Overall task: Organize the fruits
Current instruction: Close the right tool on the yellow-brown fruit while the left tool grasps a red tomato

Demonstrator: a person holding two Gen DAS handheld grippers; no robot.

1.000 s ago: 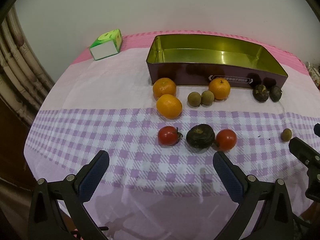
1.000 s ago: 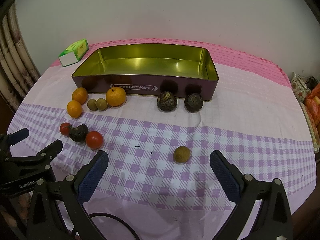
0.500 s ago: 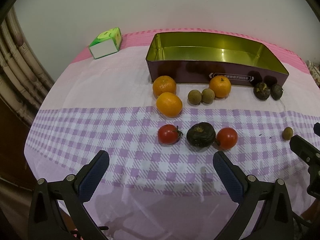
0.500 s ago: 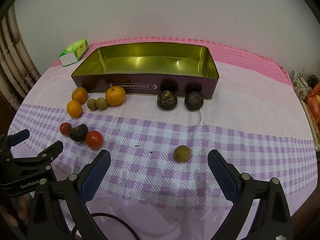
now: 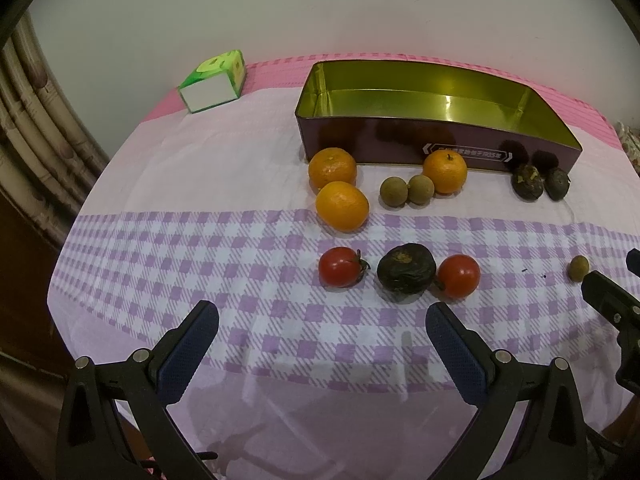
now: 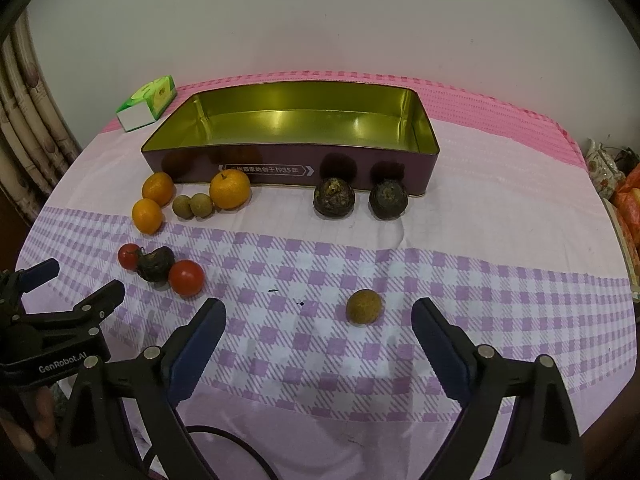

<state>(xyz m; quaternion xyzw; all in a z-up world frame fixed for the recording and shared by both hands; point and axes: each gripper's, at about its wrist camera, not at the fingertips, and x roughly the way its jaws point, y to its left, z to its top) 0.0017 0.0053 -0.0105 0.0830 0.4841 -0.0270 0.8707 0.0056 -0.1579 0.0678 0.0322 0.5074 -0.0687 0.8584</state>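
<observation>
An empty purple tin with a gold inside stands at the back of the table. In front of it lie three oranges, two small brown longans, and two dark fruits. Nearer lie two red tomatoes with a dark fruit between them. A lone longan lies just ahead of my right gripper, which is open and empty. My left gripper is open and empty, short of the tomatoes.
A green and white carton lies at the back left. The table has a pink and purple checked cloth. A curtain hangs at the left. Bags and a patterned pot sit beyond the right edge.
Both grippers have drifted slightly; the right one has edged a little nearer the lone longan. No fruit has moved.
</observation>
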